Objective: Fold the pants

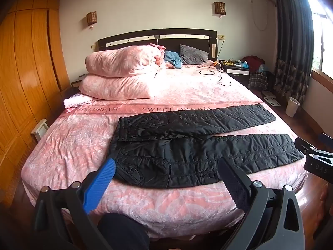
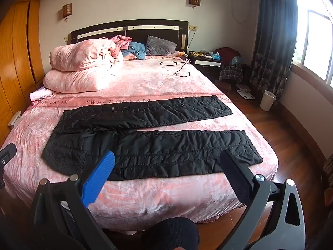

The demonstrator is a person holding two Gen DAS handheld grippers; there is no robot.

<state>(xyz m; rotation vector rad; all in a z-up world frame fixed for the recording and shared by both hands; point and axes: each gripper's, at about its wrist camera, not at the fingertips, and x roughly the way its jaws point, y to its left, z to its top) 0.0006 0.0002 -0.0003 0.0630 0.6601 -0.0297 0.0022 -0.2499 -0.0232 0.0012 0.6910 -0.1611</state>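
The black quilted pants (image 1: 187, 145) lie flat across the foot of the pink "SWEET DREAM" bedspread (image 1: 166, 204), filling the middle of both frames: waistband toward the left, 2 legs running to the right, split by a strip of pink. No fold has been made yet.

The left gripper (image 1: 166, 170) hangs above the near edge of the bed with its blue and black fingers spread wide, holding nothing; it is lined up over the waist and pocket area. The right gripper (image 2: 168, 164) is likewise spread and empty, aimed at the near leg in the lower middle of its frame.

The sensible first fold, as I judge it, is leg onto leg. To do it well:
1. Pinch the near edge at the waistband with the left, and near the cuff with the right.
2. Catch both layers; the padded shell looks slippery.
3. Lift together and lay the near leg squarely over the far 1, seams aligned.
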